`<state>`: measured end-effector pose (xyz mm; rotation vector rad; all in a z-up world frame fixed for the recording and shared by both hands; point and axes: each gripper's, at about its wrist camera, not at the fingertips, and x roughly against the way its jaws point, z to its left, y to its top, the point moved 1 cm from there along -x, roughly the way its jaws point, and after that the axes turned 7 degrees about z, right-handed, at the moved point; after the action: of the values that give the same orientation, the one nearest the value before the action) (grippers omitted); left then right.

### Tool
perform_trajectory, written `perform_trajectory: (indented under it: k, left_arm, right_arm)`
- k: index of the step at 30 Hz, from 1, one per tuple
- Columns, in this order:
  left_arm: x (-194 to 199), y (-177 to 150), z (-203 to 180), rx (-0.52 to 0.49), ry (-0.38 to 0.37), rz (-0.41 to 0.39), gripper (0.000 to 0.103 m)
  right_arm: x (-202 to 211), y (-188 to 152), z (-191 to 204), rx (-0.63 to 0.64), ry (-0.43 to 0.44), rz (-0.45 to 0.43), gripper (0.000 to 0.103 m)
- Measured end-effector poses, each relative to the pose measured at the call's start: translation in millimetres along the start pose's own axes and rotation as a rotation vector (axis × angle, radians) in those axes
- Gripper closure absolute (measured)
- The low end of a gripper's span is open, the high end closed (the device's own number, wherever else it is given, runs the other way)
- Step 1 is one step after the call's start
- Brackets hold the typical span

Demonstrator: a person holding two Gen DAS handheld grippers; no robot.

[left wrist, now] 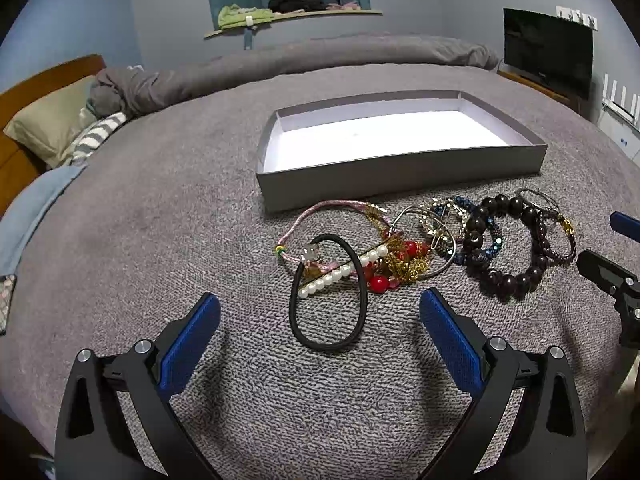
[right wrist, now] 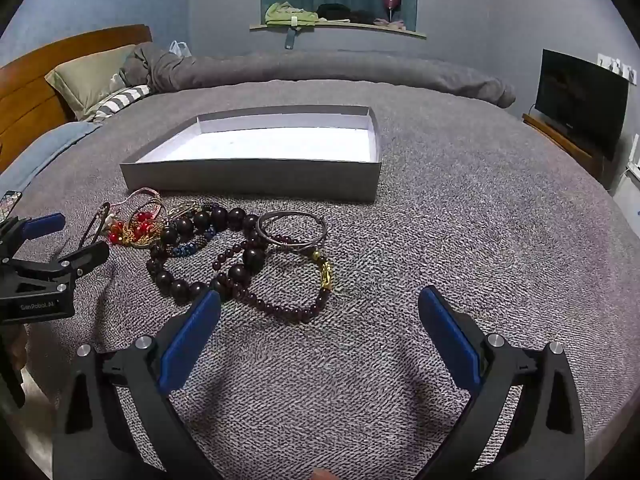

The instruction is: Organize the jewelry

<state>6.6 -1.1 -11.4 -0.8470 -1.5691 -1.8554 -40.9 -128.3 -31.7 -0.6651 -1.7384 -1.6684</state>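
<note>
Both tongs are spread fully wide, holding nothing, angled down at the grey bedspread [left wrist: 160, 208].

Left gripper [left wrist: 320, 316]: the black hair tie [left wrist: 328, 292] lies flat between its blue pads, nearer the right pad, touching neither. The tie is an oval with its long axis running away from the camera, its far end draped over the pearl bar clip [left wrist: 344, 270]. The clip runs diagonally, low-left to high-right. Behind it is a tangle of red beads and gold chain [left wrist: 400, 264], a pink cord bracelet [left wrist: 320, 216], then a row to the right: wire bangle [left wrist: 436, 236], blue bead bracelet [left wrist: 480, 240], large dark wooden bead bracelet [left wrist: 504, 244].

Right gripper [right wrist: 319, 308]: the small garnet-coloured bead bracelet with gold charm [right wrist: 280, 280] lies just ahead of the gap, toward the left pad. Its charm faces right. The left pad tip overlaps the big dark bead bracelet [right wrist: 200, 256] in the picture; I cannot tell whether they touch. A thin silver bangle [right wrist: 292, 228] lies flat just beyond.

The grey shallow box [left wrist: 400, 168], white inside, sits behind the jewelry row, long axis left-right, nothing in it.

Left view only: hair tie, pearl clip. The right view alone shows the gold charm clearly. Each view catches the other gripper at its edge.
</note>
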Motion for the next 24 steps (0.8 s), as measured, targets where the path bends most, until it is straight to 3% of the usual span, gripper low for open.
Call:
perform_trajectory:
  k: [24]
  left_arm:
    - [-0.9,1.0,0.5,-0.005,-0.001,0.004,0.002]
  right_arm:
    - [-1.6,-1.7,2.1,0.007,-0.003,0.002,0.005]
